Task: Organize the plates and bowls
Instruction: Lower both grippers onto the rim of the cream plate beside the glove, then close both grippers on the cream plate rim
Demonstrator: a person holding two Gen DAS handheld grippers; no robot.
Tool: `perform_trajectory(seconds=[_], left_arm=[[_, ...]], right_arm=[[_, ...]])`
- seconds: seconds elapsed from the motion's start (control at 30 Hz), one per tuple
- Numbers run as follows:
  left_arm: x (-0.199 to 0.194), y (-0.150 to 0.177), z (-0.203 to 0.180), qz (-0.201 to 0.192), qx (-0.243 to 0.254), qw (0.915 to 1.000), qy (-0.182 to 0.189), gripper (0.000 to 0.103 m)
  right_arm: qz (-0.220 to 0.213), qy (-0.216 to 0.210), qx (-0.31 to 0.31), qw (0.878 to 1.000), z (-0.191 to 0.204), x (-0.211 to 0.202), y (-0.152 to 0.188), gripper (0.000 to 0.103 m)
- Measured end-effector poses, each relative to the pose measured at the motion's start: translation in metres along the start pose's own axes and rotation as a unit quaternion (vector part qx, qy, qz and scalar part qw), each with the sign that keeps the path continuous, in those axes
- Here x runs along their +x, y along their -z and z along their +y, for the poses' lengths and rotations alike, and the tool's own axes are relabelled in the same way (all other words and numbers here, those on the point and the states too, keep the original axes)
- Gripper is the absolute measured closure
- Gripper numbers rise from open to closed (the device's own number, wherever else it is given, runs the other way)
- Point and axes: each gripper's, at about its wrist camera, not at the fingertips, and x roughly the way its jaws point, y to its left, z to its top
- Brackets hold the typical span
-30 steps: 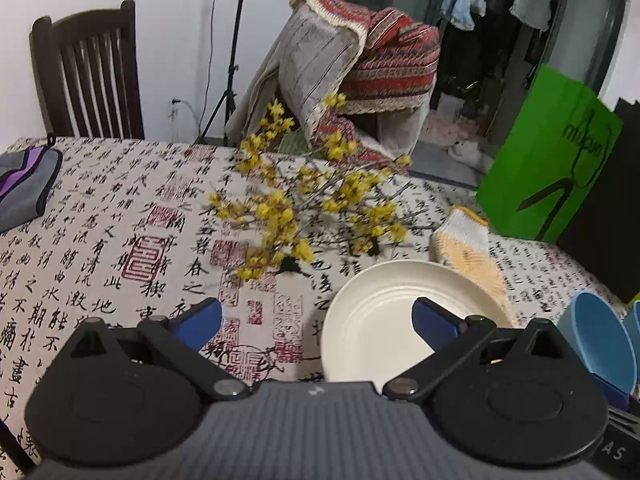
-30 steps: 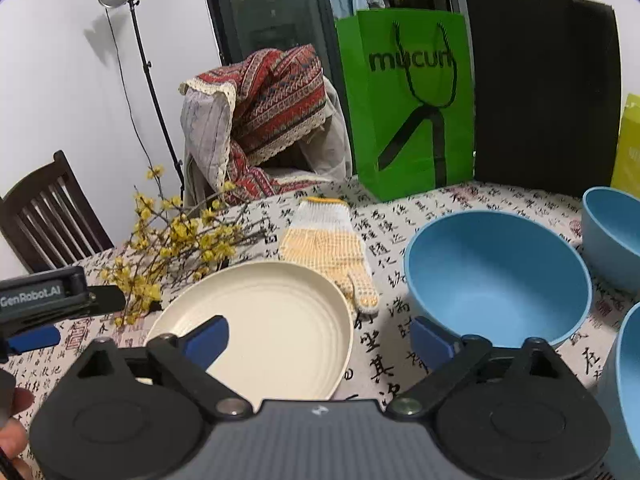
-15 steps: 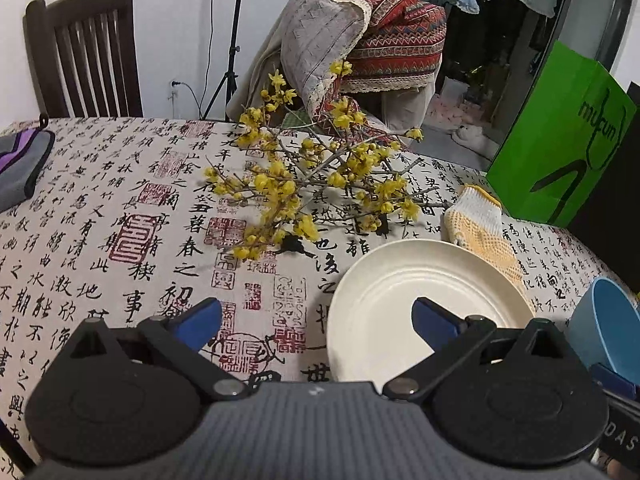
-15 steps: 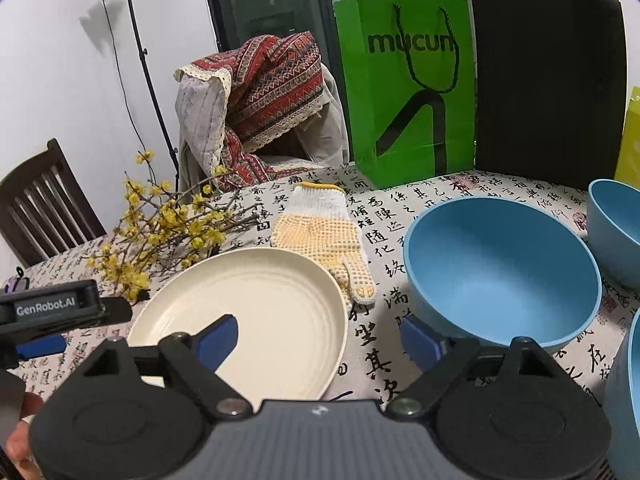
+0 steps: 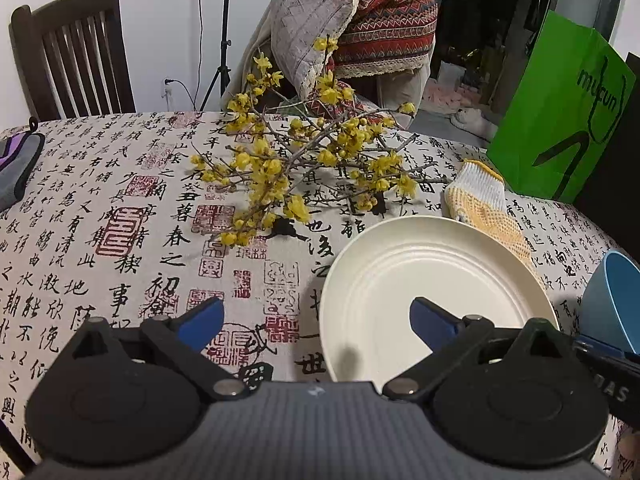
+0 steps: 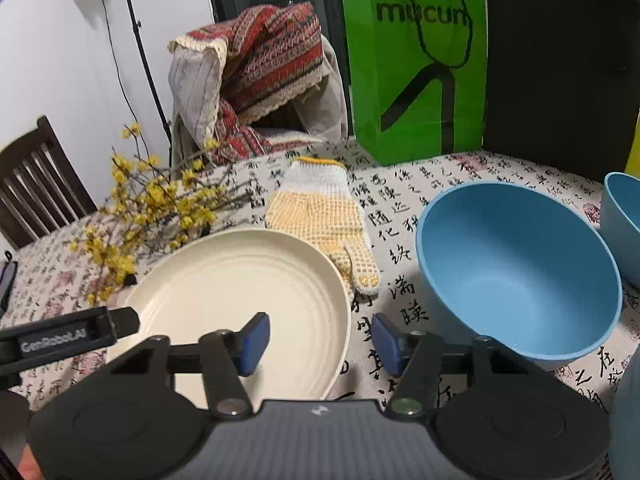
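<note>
Left wrist view: the left tool (image 5: 316, 322) is pitched down toward the table (image 5: 120, 216), its blue-padded jaws spread wide with nothing pinched; the left pad hangs over the calligraphy-printed tablecloth and the right pad over the near part of the round cream ribbed plate (image 5: 436, 276). At the right edge of that view a slice of a blue bowl (image 5: 612, 300) is seen.

From the right wrist view, the right tool (image 6: 318, 338) is likewise angled downward, and its jaws are closing, with the plate's right rim (image 6: 344, 320) between the pads but not yet pressed.

One cream plate (image 6: 240, 300) is counted, lying flat on the table, shallow and empty, with concentric ridges. At least three blue bowls are counted: a wide round one (image 6: 516, 272) upright just right of the plate, a second (image 6: 620, 216) cut by the right edge, and a sliver of a third (image 6: 626, 420) at the lower right corner. A white-and-yellow knitted glove (image 6: 320, 220) lies behind the plate, its fingertip reaching the gap between plate and bowl, and a yellow flowering branch (image 6: 152, 208) lies left of the glove.
</note>
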Motion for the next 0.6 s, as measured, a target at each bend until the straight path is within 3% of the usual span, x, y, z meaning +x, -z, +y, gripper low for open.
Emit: perform_trajectory(seconds=[0.17, 0.27, 0.53, 0.6], left_arm=[[0.005, 0.000, 0.004, 0.023, -0.017, 0.9993, 0.022, 0.012], [0.009, 0.001, 0.003, 0.027, -0.016, 0.9994, 0.012, 0.022], [0.020, 0.003, 0.010, 0.048, -0.039, 0.9978, 0.026, 0.041], [0.020, 0.003, 0.010, 0.047, -0.039, 0.9979, 0.022, 0.056]], right_arm=[[0.014, 0.013, -0.012, 1.000, 0.002, 0.012, -0.006, 0.064], [0.018, 0.019, -0.017, 1.000, 0.003, 0.017, -0.010, 0.071], [0.038, 0.012, -0.026, 0.999, 0.001, 0.034, -0.012, 0.080], [0.038, 0.010, -0.029, 0.999, 0.001, 0.037, -0.012, 0.080]])
